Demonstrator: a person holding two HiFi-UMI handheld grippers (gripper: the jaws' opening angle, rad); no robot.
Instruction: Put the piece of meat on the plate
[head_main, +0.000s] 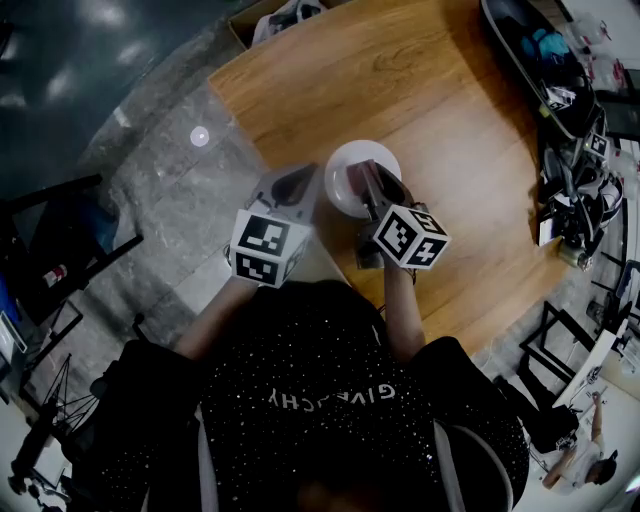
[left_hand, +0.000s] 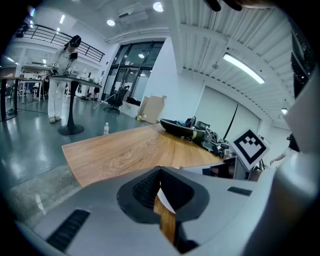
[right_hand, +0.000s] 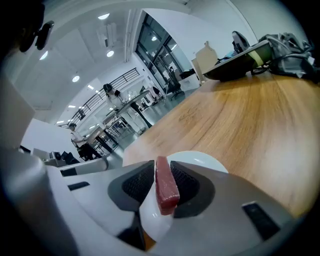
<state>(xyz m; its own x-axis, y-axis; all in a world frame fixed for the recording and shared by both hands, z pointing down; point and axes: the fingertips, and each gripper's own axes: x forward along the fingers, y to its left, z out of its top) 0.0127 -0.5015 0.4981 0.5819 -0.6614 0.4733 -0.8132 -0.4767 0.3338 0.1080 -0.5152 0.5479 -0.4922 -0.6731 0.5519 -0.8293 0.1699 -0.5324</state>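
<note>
**A:** Head view: the right gripper (head_main: 375, 182) sits over the white plate (head_main: 340, 172) on the wooden table (head_main: 450, 100). The left gripper (head_main: 297, 186) is just beside it at the table's edge. The meat doesn't show from up here.

**B:** Left gripper view gives its own jaws: tips together, nothing between them, only wood and a white sliver through the gap behind.

**A:** Right gripper view has it! The red piece of meat (right_hand: 166, 187) is clamped on edge between the jaws, over the plate.

**B:** Touching the plate? Can't tell.
</note>
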